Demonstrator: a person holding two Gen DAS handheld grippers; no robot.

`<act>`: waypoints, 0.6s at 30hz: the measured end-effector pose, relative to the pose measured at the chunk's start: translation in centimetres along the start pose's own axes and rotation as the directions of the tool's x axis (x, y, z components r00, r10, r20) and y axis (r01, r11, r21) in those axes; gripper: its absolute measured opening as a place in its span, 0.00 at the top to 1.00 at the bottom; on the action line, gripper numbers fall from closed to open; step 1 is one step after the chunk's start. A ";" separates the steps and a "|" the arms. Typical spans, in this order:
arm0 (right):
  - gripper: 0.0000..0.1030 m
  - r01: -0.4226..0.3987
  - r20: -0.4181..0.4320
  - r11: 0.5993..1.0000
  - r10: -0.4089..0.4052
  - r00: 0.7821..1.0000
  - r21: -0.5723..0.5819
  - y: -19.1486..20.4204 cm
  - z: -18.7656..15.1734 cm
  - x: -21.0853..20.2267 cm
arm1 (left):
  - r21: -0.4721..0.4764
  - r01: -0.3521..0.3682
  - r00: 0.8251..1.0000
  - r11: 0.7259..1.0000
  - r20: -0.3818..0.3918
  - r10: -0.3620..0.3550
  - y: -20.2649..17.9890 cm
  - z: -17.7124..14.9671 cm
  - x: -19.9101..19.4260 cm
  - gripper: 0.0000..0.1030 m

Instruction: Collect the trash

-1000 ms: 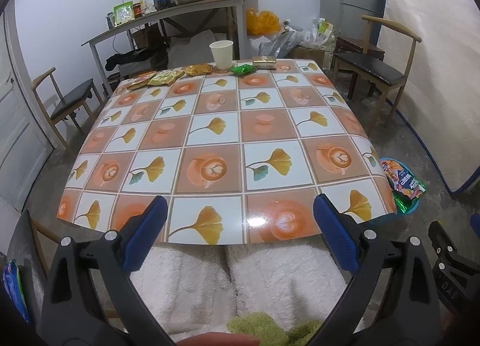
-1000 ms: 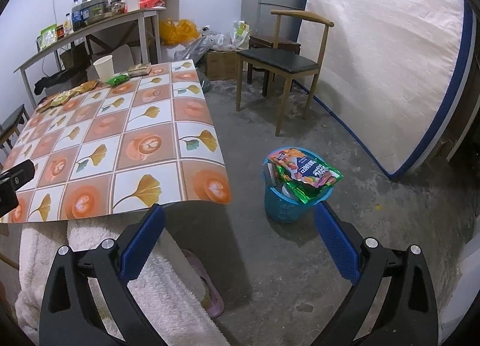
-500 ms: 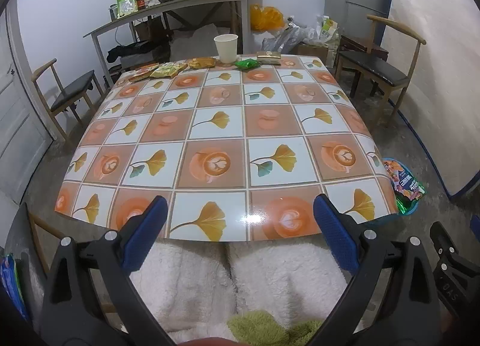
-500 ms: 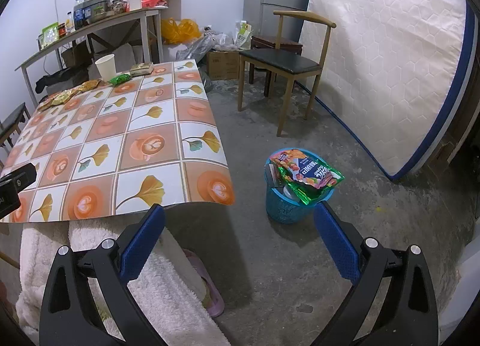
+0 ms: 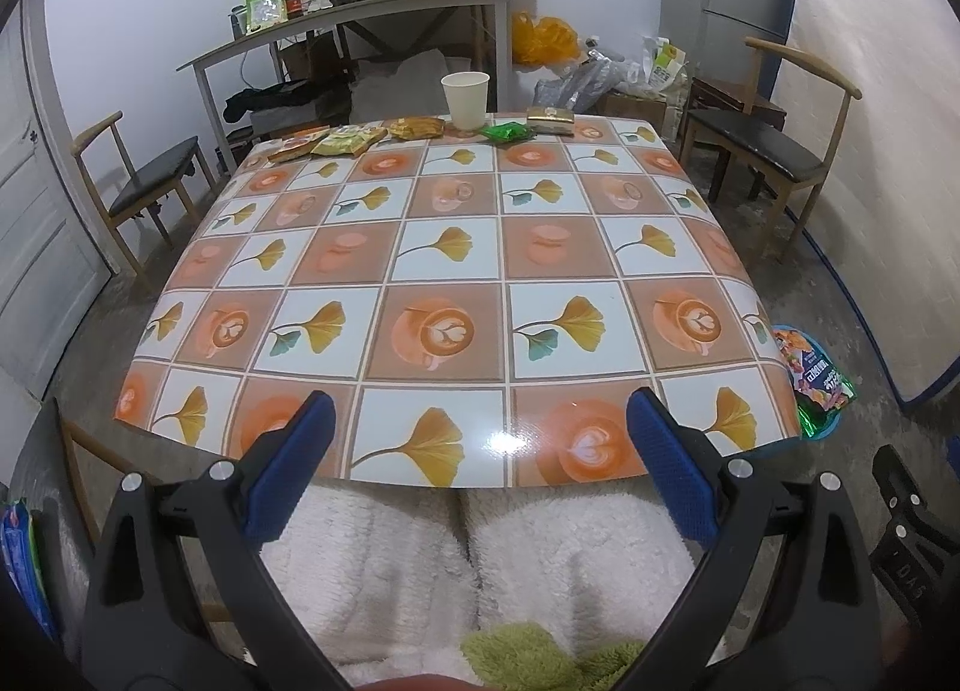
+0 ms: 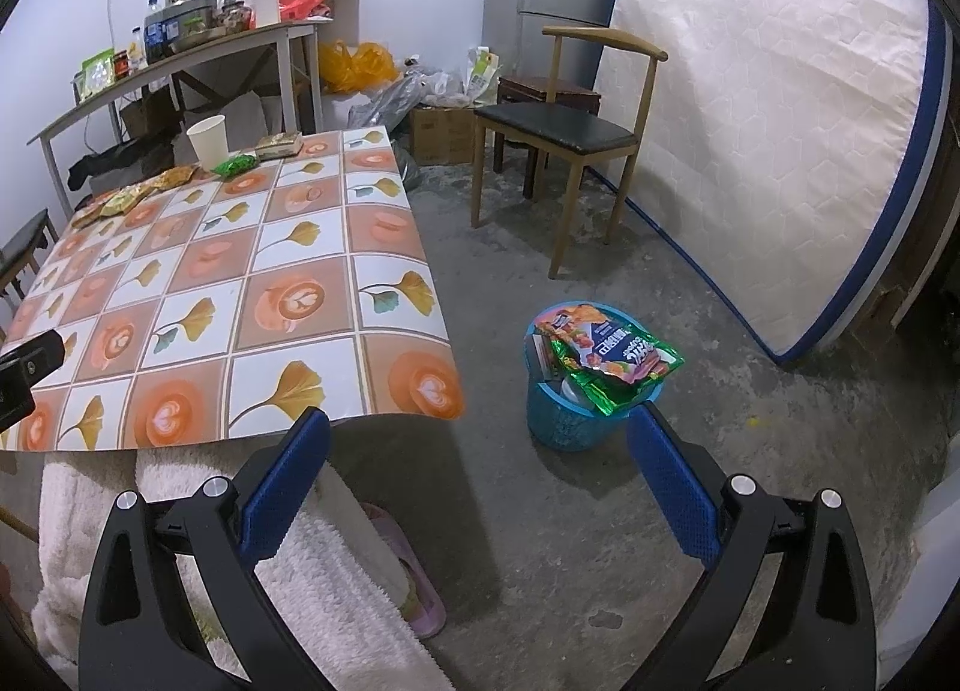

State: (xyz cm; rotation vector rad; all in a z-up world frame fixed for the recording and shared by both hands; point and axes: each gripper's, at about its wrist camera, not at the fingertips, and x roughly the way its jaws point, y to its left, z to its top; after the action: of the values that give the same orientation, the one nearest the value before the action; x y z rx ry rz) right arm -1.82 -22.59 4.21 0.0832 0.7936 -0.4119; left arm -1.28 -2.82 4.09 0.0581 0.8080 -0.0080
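Trash lies along the far edge of the table (image 5: 456,247): a white paper cup (image 5: 465,99), a green wrapper (image 5: 507,131), a gold packet (image 5: 549,119) and several yellow-orange snack packets (image 5: 348,140). The cup (image 6: 208,139) and green wrapper (image 6: 235,165) also show in the right wrist view. A blue bin (image 6: 564,415) with snack bags on top (image 6: 606,352) stands on the floor right of the table. My left gripper (image 5: 477,439) is open and empty at the near table edge. My right gripper (image 6: 477,451) is open and empty, above the floor near the bin.
Wooden chairs stand at the right (image 6: 570,133) and left (image 5: 150,181). A cluttered side table (image 5: 360,13) stands behind. A mattress (image 6: 774,109) leans on the right wall. The person's white fleece-covered legs (image 5: 468,559) are below the near table edge.
Both views have tilted or risen slightly, so the table sits lower in the frame. Both grippers stay open and empty. No object has moved.
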 end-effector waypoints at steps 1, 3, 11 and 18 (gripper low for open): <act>0.06 0.001 0.001 1.000 -0.001 1.000 0.000 0.0 0.1 0.0 | 0.000 0.000 1.000 1.000 0.001 0.000 0.0 0.0 0.0 0.09; 0.06 0.001 0.000 1.000 -0.001 1.000 0.000 -0.1 0.1 0.0 | -0.003 -0.003 1.000 1.000 0.001 0.003 0.1 0.0 -0.1 0.09; 0.06 -0.004 0.000 1.000 0.004 1.000 -0.003 0.0 0.0 -0.1 | -0.010 -0.009 1.000 1.000 0.001 0.009 0.4 0.0 0.0 0.09; 0.06 -0.005 0.001 1.000 0.005 1.000 -0.005 0.0 0.0 -0.1 | -0.016 -0.012 1.000 1.000 -0.003 0.012 0.6 -0.1 0.1 0.09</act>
State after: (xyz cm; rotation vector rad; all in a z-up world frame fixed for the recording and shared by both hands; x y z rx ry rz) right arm -1.88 -22.51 4.30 0.0800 0.7928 -0.4053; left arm -1.27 -2.18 3.98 0.0475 0.8105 0.0101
